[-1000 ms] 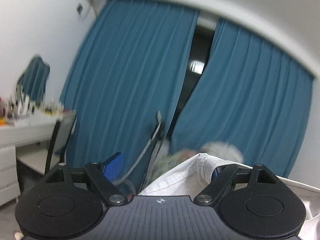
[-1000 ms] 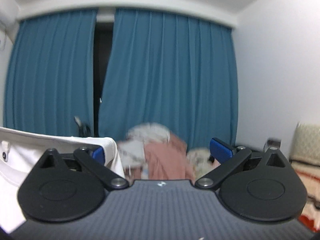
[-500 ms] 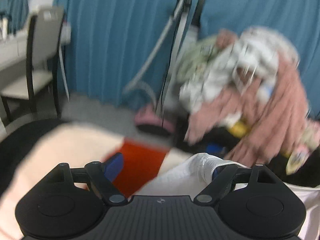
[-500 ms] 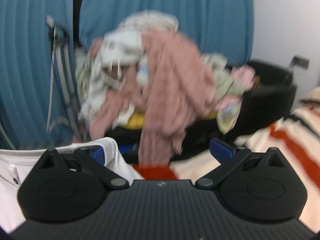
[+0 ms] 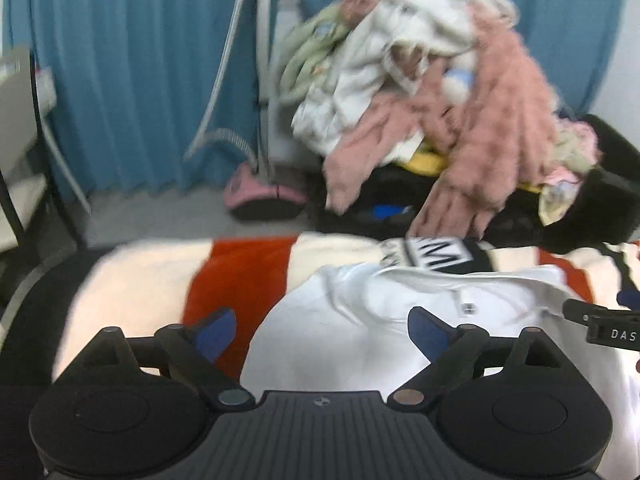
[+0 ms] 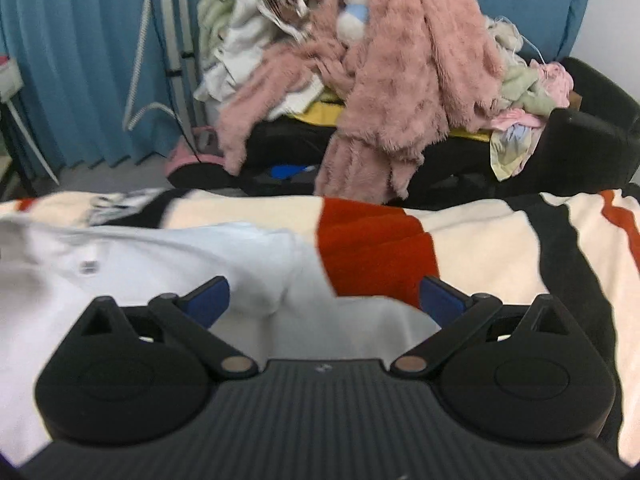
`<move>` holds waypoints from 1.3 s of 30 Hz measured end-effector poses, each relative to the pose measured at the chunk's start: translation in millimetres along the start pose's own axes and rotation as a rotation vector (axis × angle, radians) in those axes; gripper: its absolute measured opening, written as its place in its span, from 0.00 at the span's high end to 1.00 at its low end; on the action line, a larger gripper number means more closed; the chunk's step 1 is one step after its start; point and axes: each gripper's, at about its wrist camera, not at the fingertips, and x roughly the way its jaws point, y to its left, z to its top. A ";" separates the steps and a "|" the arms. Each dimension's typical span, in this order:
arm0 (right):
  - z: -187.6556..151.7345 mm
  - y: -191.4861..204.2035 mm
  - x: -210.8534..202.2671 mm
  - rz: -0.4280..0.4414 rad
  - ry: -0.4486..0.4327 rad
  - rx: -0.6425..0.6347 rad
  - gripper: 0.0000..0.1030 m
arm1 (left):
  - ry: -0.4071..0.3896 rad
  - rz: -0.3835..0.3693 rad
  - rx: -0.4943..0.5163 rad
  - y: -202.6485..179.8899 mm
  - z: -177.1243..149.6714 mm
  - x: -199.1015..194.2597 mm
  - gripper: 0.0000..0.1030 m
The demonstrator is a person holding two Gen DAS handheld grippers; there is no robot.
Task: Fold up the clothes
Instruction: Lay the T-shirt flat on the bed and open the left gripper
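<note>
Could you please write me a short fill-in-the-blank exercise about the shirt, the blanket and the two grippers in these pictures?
1. The shirt lying on the striped blanket is ____ in colour.
2. The left gripper has its fingers ____, gripping nothing.
3. The curtain behind the clothes pile is ____.
4. The right gripper hovers over the shirt's edge and a ____ stripe.

Missing words: white; open; blue; red

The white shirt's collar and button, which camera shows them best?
The left wrist view. There the white shirt lies on the striped blanket with its collar and button fairly sharp near the middle. In the right wrist view the same shirt sits off to the left, and its button is blurred.
</note>
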 end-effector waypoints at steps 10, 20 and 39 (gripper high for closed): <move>-84.5 13.6 -206.8 0.098 -0.236 0.027 0.00 | -0.213 -0.012 -0.013 -29.7 -99.5 -225.3 0.06; -225.1 -13.0 -367.8 0.146 -0.424 0.072 0.00 | -0.339 -0.015 0.020 -67.4 -266.7 -372.1 0.04; -307.7 -47.4 -362.0 0.173 -0.452 0.168 0.00 | -0.292 -0.001 -0.066 -66.3 -343.5 -330.9 0.05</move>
